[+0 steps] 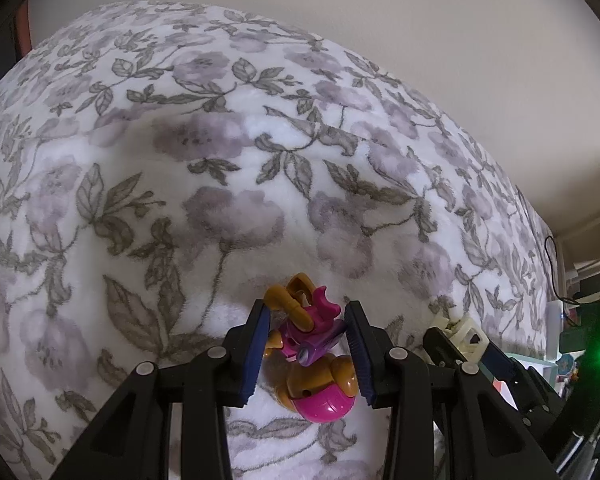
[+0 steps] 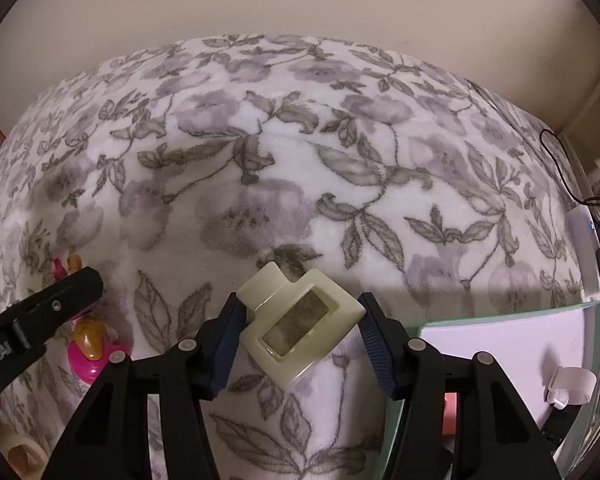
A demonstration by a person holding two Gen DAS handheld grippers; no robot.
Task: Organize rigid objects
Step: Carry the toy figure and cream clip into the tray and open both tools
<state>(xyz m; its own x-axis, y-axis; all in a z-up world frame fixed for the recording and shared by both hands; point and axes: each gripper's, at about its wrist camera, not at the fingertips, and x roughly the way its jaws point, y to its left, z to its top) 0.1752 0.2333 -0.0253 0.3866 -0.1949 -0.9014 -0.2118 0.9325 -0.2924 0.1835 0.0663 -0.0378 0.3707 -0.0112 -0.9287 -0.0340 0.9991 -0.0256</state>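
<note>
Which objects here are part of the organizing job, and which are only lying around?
Part of the job:
- pink and orange toy figure, between the fingers of the left gripper
- cream hair claw clip, between the fingers of the right gripper

Just lying about:
- floral blanket
- white box
- black cable

Toy figure (image 1: 312, 356) left of clip (image 2: 298, 326)

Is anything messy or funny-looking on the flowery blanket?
A bit. The pink and orange toy lies tipped over on the blanket between the left hand-held gripper fingers. The cream hair clip sits crooked in the right hand-held gripper. Nothing looks spilled or broken.
</note>
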